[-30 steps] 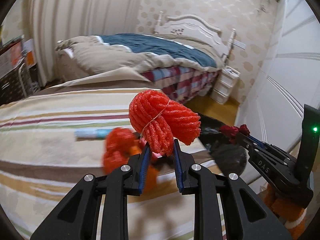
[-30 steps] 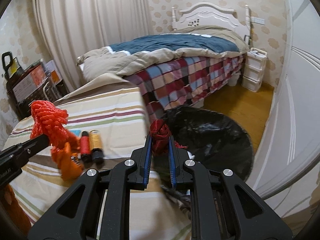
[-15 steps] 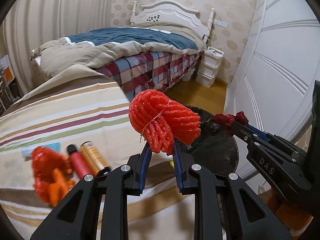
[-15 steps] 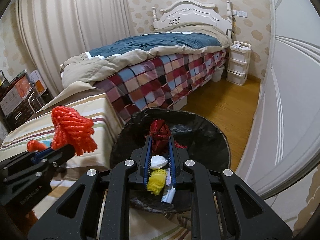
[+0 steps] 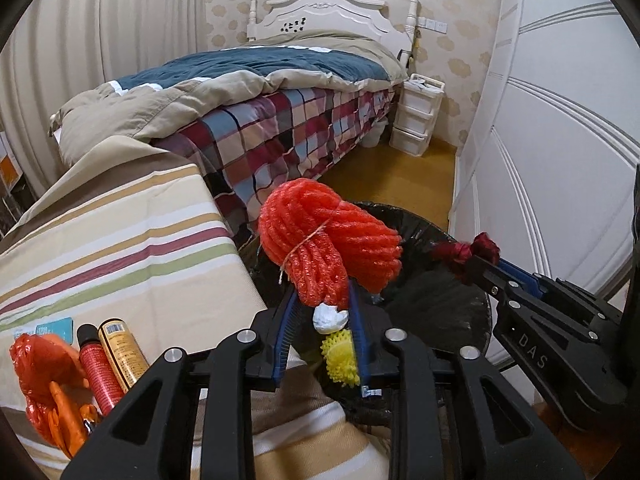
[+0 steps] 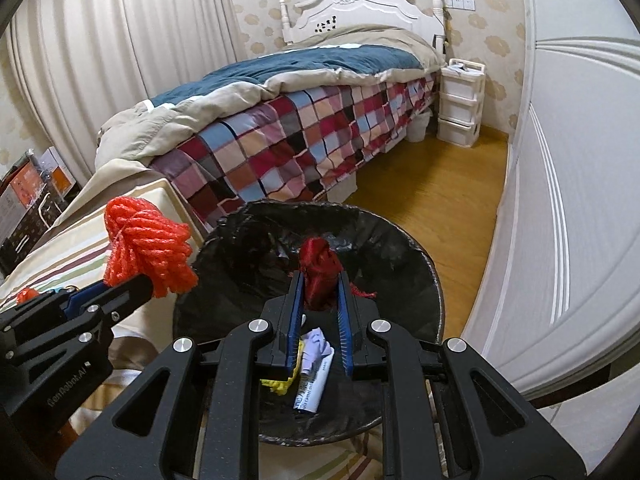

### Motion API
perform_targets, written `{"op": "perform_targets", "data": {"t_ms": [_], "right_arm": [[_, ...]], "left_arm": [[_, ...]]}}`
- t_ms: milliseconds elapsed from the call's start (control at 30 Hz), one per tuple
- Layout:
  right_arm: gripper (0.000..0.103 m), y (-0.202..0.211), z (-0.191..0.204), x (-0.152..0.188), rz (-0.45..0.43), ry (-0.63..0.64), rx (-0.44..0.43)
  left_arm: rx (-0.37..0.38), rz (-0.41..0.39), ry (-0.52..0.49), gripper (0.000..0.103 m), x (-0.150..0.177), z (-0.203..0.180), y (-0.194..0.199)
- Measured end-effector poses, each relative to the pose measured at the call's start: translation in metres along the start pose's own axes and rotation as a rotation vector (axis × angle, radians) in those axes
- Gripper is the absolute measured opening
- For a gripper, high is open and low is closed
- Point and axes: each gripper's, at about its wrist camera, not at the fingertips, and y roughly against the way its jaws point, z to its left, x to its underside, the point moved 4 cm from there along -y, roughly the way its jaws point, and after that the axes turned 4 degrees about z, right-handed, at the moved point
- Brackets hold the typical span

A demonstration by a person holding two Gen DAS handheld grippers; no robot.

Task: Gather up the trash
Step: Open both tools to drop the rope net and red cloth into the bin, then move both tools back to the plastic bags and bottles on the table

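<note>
Your left gripper point(image 5: 322, 300) pinches the orange foam net point(image 5: 326, 242) by its bottom tail, and its jaws are starting to open. Your right gripper point(image 6: 319, 294) is squeezed tight on the dark red net point(image 6: 319, 266). Both nets hang over the black bin point(image 6: 400, 264), the orange one near the rim at 9 o'clock. They look soft, light and squishy, so hold them by the bunched end.

A checked-quilt bed point(image 6: 304, 136) (white headboard point(image 6: 360, 4)) stands on wooden floor point(image 6: 432, 200).
</note>
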Motion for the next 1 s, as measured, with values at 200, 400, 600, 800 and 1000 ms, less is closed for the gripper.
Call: {"op": "perform_targets", "data": {"t_ms": [200, 400, 600, 800, 1000], "right_arm": [[0.033, -0.003, -0.005, 0.003, -0.002, -0.016, 0.019], [0.049, 0.007, -0.002, 0.008, -0.016, -0.023, 0.027], [0.057, 0.021, 0.011, 0.014, -0.026, -0.015, 0.009], [0.057, 0.037, 0.036, 0.022, -0.031, 0.013, -0.039], [0.058, 0.050, 0.074, 0.031, -0.030, 0.070, -0.100]], "left_arm": [[-0.013, -0.006, 0.036, 0.059, 0.002, 0.008, 0.005], [-0.065, -0.035, 0.048, 0.072, 0.005, 0.016, 0.023], [-0.087, -0.045, 0.085, 0.074, 0.017, 0.036, 0.049], [-0.140, -0.056, 0.129, 0.077, 0.036, 0.063, 0.074], [-0.197, -0.068, 0.192, 0.079, 0.057, 0.102, 0.100]]}}
